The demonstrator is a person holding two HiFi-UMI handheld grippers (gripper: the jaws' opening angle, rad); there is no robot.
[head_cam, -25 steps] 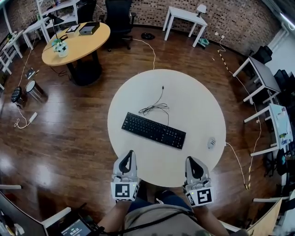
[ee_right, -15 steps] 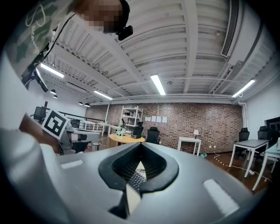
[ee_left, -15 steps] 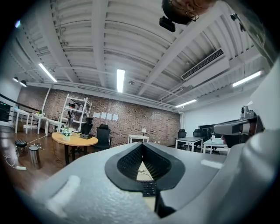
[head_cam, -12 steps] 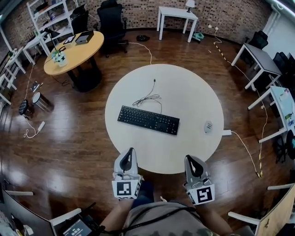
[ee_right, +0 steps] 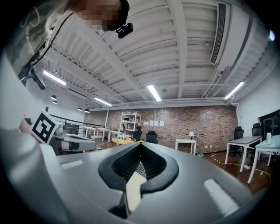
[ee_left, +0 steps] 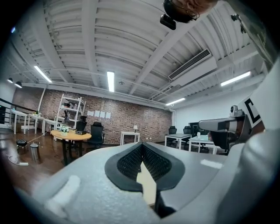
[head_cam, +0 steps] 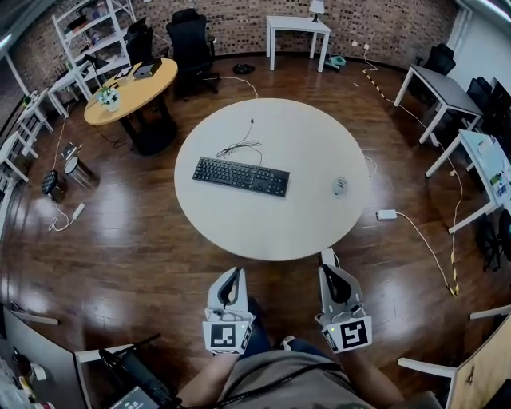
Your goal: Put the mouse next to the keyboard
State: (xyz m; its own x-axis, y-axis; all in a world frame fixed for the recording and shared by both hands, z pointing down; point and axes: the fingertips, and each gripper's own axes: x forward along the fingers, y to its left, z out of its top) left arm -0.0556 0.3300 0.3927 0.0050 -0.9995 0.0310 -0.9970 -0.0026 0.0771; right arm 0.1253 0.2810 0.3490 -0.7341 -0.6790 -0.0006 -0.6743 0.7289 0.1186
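White round table (head_cam: 271, 254) fills the middle of the head view. The black keyboard (head_cam: 239, 176) lies on it, a little left of the middle, with its thin cable (head_cam: 239, 148) curled just behind it. The grey mouse (head_cam: 339, 186) sits on the same table, well to the right of the keyboard and near the right rim, with only bare table top between them. Your left gripper (head_cam: 233, 275) and your right gripper (head_cam: 329, 275) hang side by side over the brown wood floor (head_cam: 120, 240), just short of the table's near edge, and they touch nothing. Both have their fingers pressed together and hold nothing; each gripper view shows the two dark pads meeting in a line. Between your right gripper and the mouse you have only the table's edge and bare top. On the floor right of the table lies a white power block (head_cam: 386, 214) with its cord. Far back stand a round wooden table (head_cam: 132, 92), a black chair (head_cam: 192, 40) and a small white table (head_cam: 297, 28) by the brick wall (head_cam: 383, 24). Only the head view shows you the mouse and the whole keyboard. The right gripper view shows just a few keys past its pads. The left gripper view shows the long ceiling lights (ee_left: 110, 81) and your other gripper at its right edge.
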